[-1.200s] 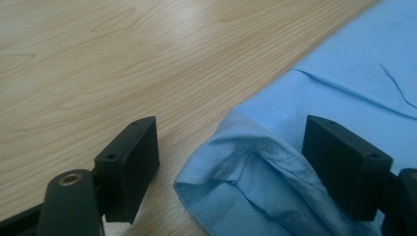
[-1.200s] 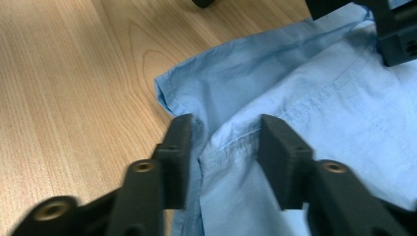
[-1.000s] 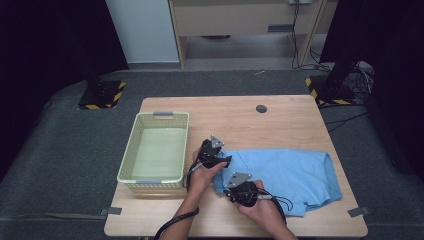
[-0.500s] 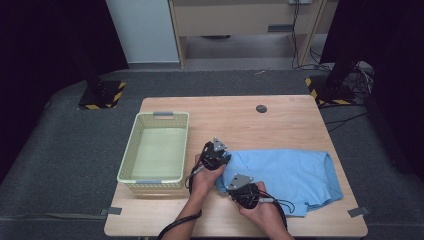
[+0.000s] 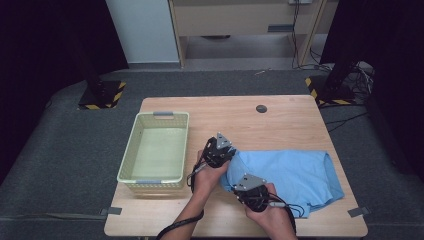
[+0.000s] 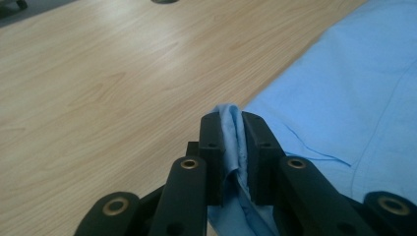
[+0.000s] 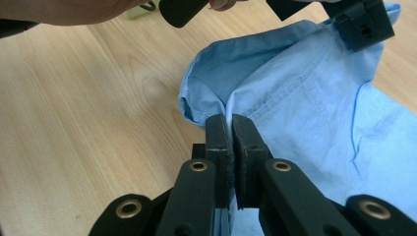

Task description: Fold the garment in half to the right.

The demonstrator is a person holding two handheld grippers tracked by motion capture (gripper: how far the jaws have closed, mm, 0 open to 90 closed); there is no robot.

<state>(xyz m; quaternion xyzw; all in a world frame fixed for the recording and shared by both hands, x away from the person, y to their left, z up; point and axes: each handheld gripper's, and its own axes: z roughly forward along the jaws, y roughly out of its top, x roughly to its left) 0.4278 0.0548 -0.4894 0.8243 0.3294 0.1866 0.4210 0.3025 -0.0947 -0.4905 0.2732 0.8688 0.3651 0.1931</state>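
Note:
A light blue shirt (image 5: 290, 172) lies flat on the right half of the wooden table (image 5: 280, 120). My left gripper (image 5: 226, 150) is shut on the shirt's far left corner; in the left gripper view a fold of blue cloth (image 6: 231, 132) is pinched between the jaws of my left gripper (image 6: 231, 120). My right gripper (image 5: 239, 188) is shut on the shirt's near left edge, and the right gripper view shows the cloth (image 7: 295, 98) caught in my right gripper (image 7: 230, 123). The left gripper (image 7: 364, 19) appears at the top right of that view, holding the other corner.
A pale green plastic basket (image 5: 156, 150) stands empty on the left part of the table, close to my left hand. A small dark round disc (image 5: 261, 108) sits near the table's far edge. Black stands and cables are on the floor beyond.
Both grippers have shifted slightly to the right with the shirt's left edge, which now bunches up between them.

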